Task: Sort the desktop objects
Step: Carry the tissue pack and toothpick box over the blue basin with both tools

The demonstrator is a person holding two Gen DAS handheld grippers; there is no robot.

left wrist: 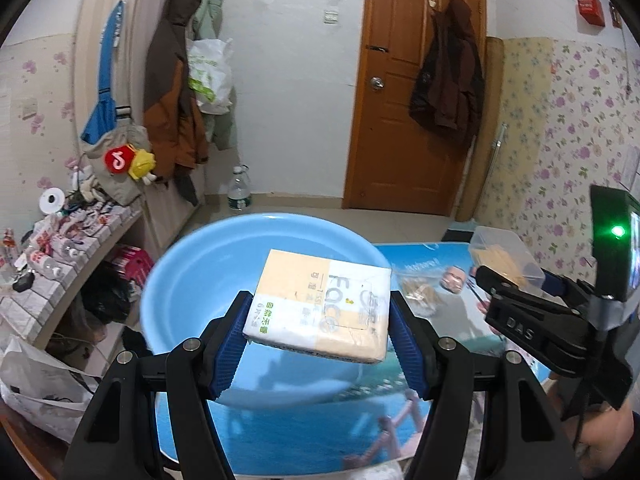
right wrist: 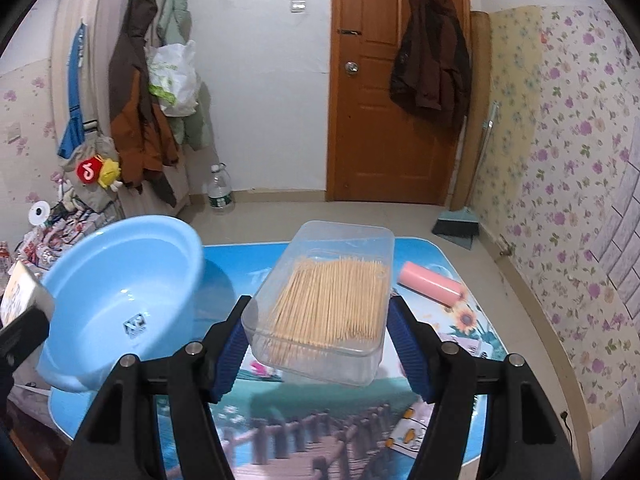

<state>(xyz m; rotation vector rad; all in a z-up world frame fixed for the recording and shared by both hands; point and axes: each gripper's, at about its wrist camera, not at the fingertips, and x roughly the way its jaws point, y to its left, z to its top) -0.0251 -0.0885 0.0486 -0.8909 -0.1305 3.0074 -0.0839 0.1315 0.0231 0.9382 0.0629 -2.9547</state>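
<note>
Right wrist: toothpick box (right wrist: 324, 300) long axis points forward.

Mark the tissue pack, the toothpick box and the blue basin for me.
tissue pack (left wrist: 320, 304), left wrist view, middle of printed top face.
toothpick box (right wrist: 328, 300), right wrist view, on the toothpicks inside.
blue basin (right wrist: 120, 280), right wrist view, inner wall.

we count one blue basin (right wrist: 120, 292), one tissue pack (left wrist: 320, 306), one clear toothpick box (right wrist: 324, 304), one pink roll (right wrist: 430, 288), two grippers (left wrist: 320, 344) (right wrist: 320, 344).
</note>
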